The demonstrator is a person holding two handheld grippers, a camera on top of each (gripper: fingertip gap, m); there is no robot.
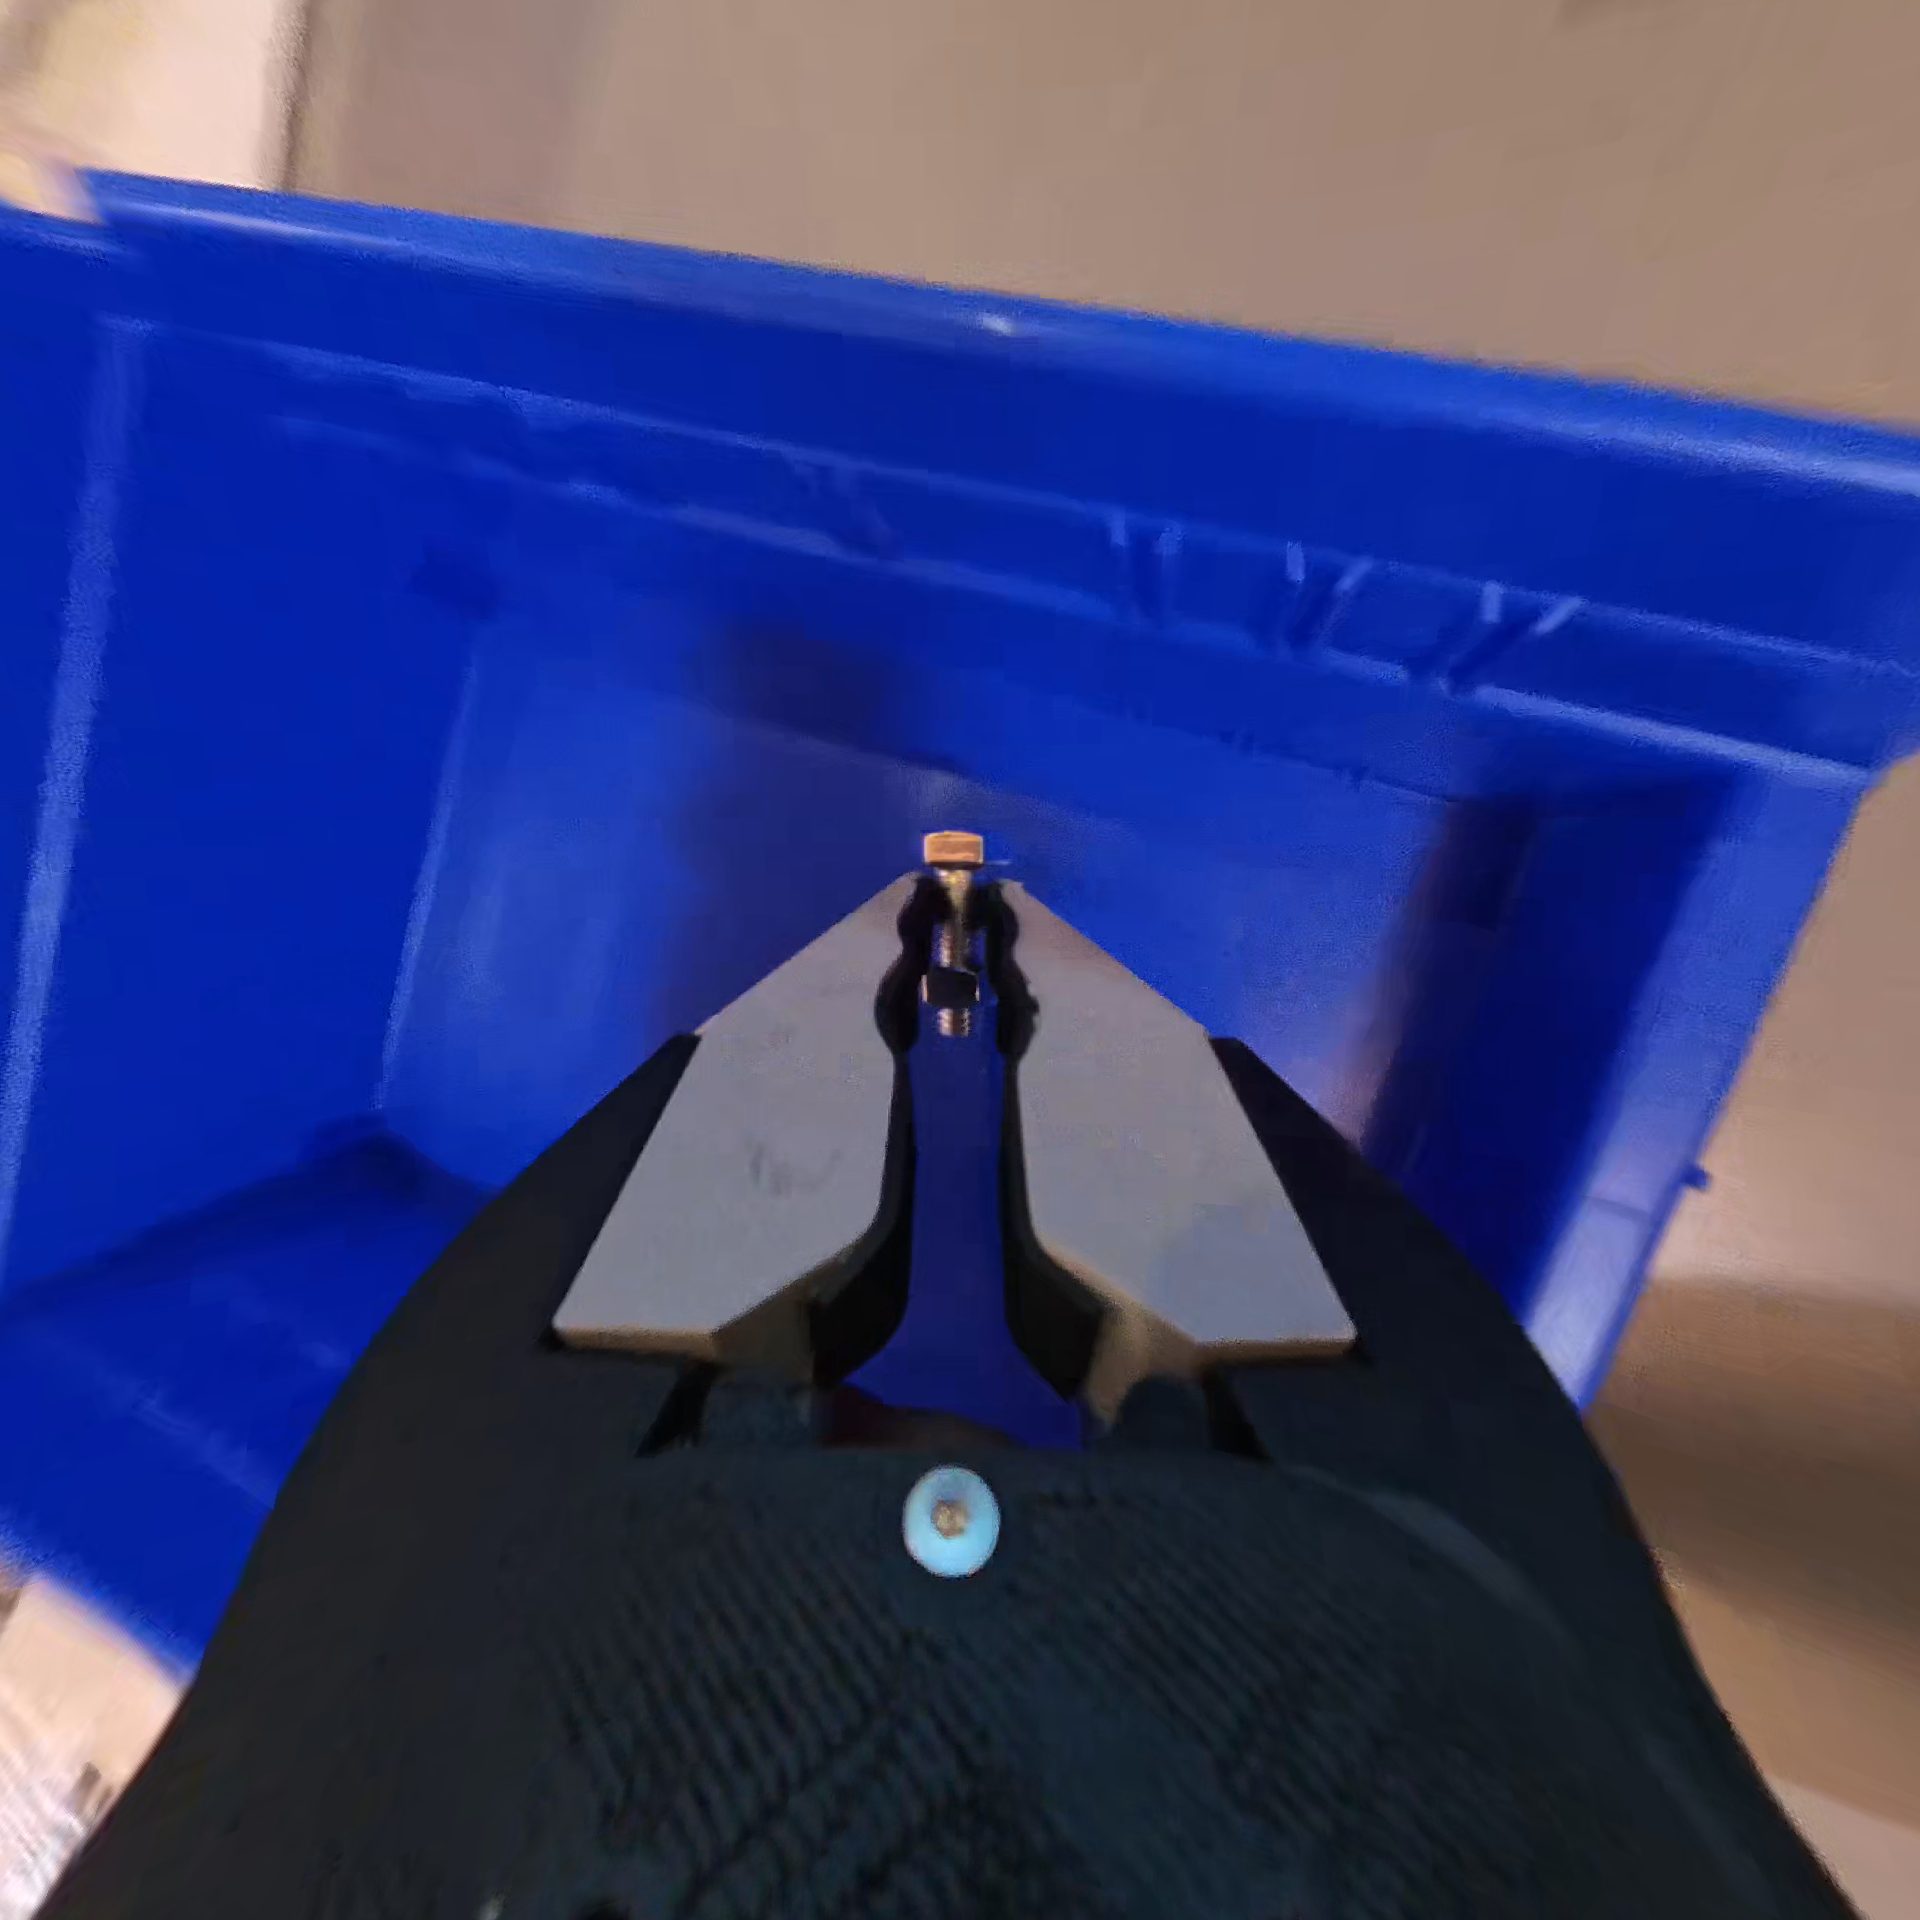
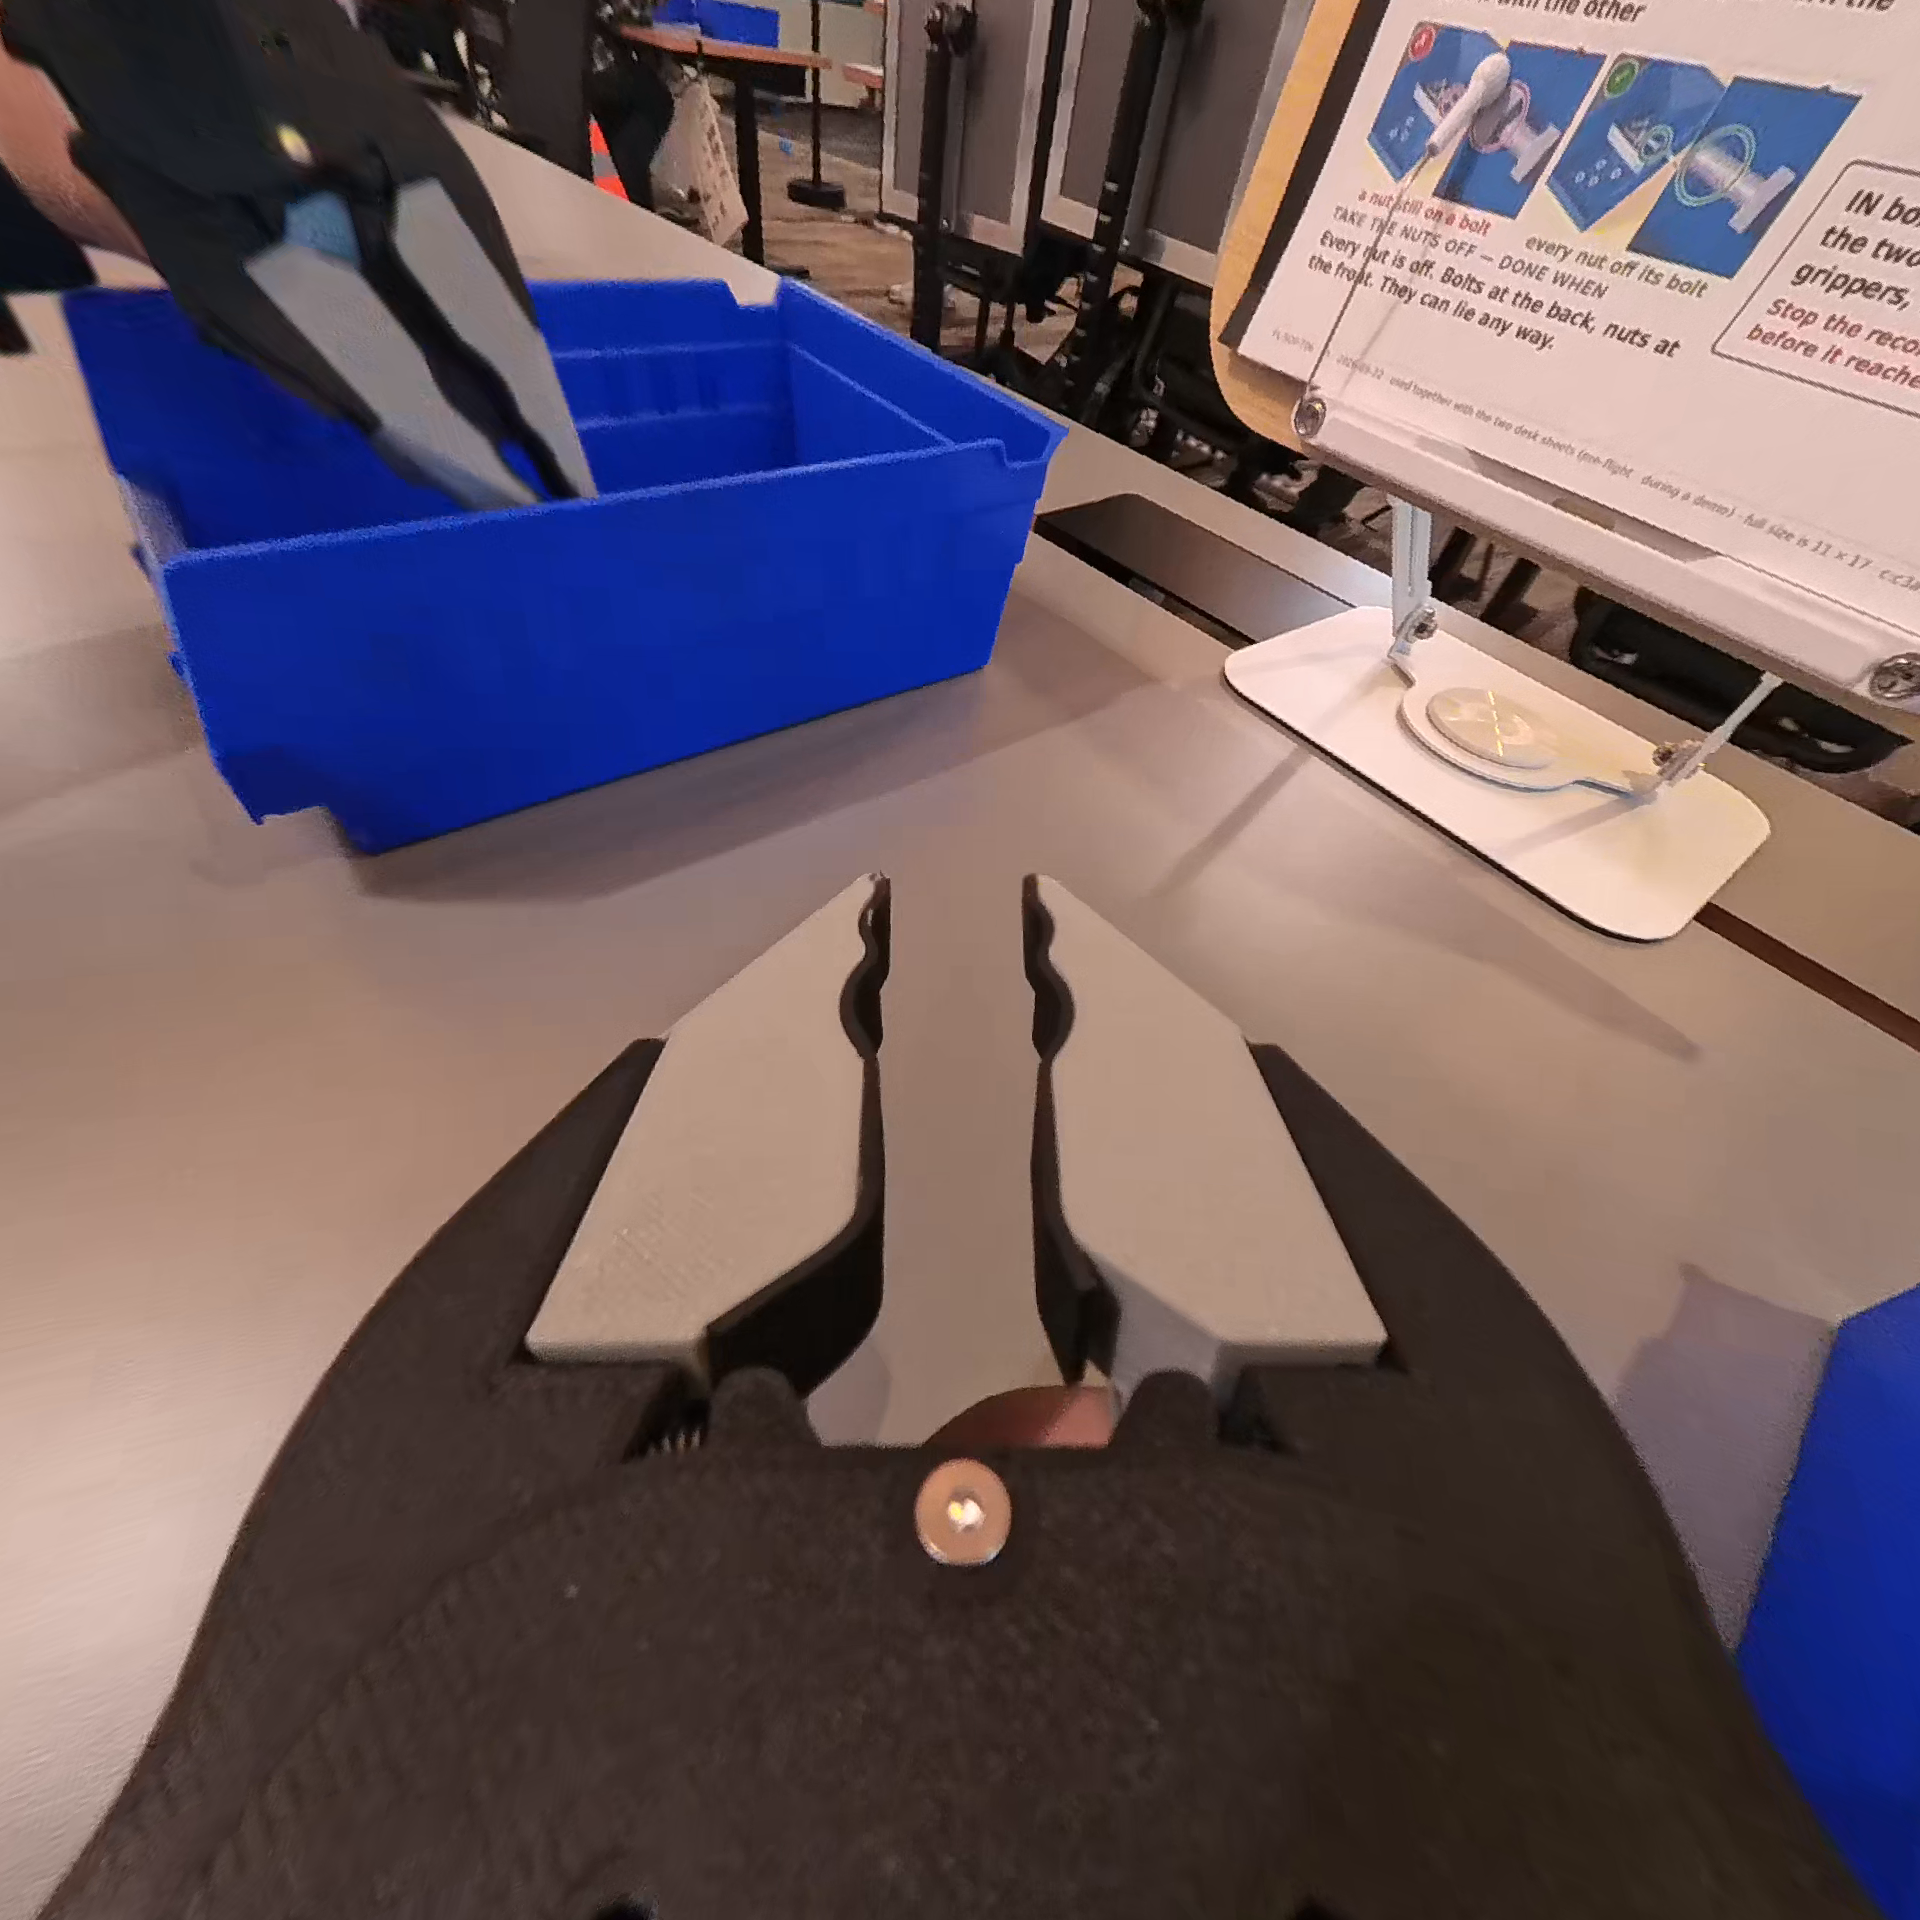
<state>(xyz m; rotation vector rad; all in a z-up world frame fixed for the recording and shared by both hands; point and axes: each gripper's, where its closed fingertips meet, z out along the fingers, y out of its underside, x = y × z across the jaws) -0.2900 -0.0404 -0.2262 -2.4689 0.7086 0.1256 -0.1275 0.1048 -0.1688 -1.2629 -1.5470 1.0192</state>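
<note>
Your left gripper (image 1: 954, 914) has its jaws pinched on a small bolt (image 1: 953, 925), gripping the threaded shank: the hex head pokes out past the tips and a nut (image 1: 950, 985) sits on the thread just behind them. You are holding it above the inside of the blue bin (image 1: 312, 727), whose walls fill that view on every side — the picture is blurred, so the bin floor under the bolt is hard to read and you cannot tell what lies there. From the right wrist view the left gripper (image 2: 499, 488) slants down into the bin (image 2: 623, 644) from the upper left, its tips below the near rim, with a sleeve (image 2: 31, 239) behind it at the edge of the frame. Your right gripper (image 2: 956, 894) hangs over the bare grey surface (image 2: 312, 1039), jaws parted to a narrow gap and holding nothing, well apart from the bin. To its right stands a white stand (image 2: 1507, 758) with a flat base on the surface, carrying a tilted printed sheet (image 2: 1662, 260) with pictures — it sits near the far edge, clear of both grippers. A blue shape (image 2: 1849, 1558) cuts into the lower right corner, too cropped to identify. Beyond the surface are dark frames and another table.
</note>
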